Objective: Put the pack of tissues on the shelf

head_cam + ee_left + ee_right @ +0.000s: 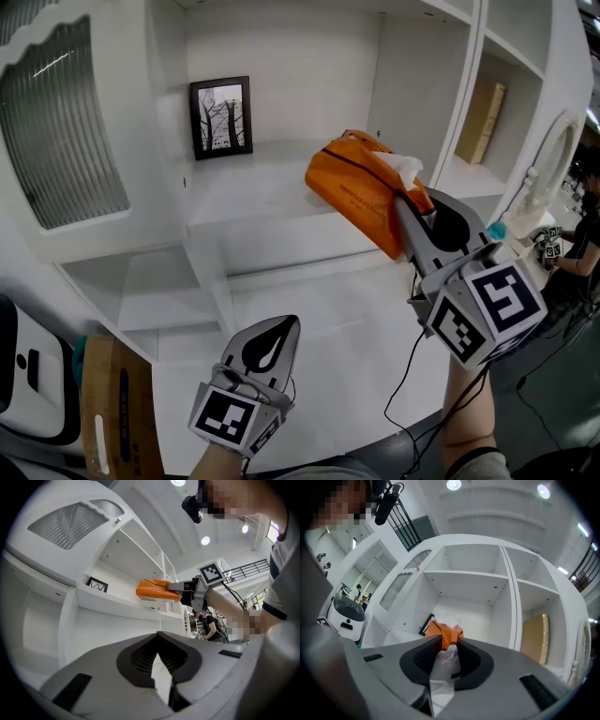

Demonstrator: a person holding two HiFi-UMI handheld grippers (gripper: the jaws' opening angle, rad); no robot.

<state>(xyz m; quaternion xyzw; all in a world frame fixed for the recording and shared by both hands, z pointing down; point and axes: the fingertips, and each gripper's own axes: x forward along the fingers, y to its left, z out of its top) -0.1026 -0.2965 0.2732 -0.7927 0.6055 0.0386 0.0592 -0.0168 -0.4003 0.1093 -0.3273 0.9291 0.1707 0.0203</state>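
Observation:
The orange pack of tissues (364, 189) hangs in the air in front of the middle shelf (253, 192), with a white tissue sticking out of its top. My right gripper (405, 199) is shut on the near end of the pack, and in the right gripper view the pack (446, 632) and its clear wrapper sit pinched between the jaws of my right gripper (448, 641). From the left gripper view, the pack (153, 588) shows level with the shelf edge. My left gripper (279, 330) rests low over the counter, shut and holding nothing; its tips (157, 637) meet.
A framed black-and-white picture (222, 116) leans against the back of the same shelf, at its left. A tan box (482, 122) stands in the compartment to the right, past a white divider (469, 89). A louvred cabinet door (58, 131) is at left.

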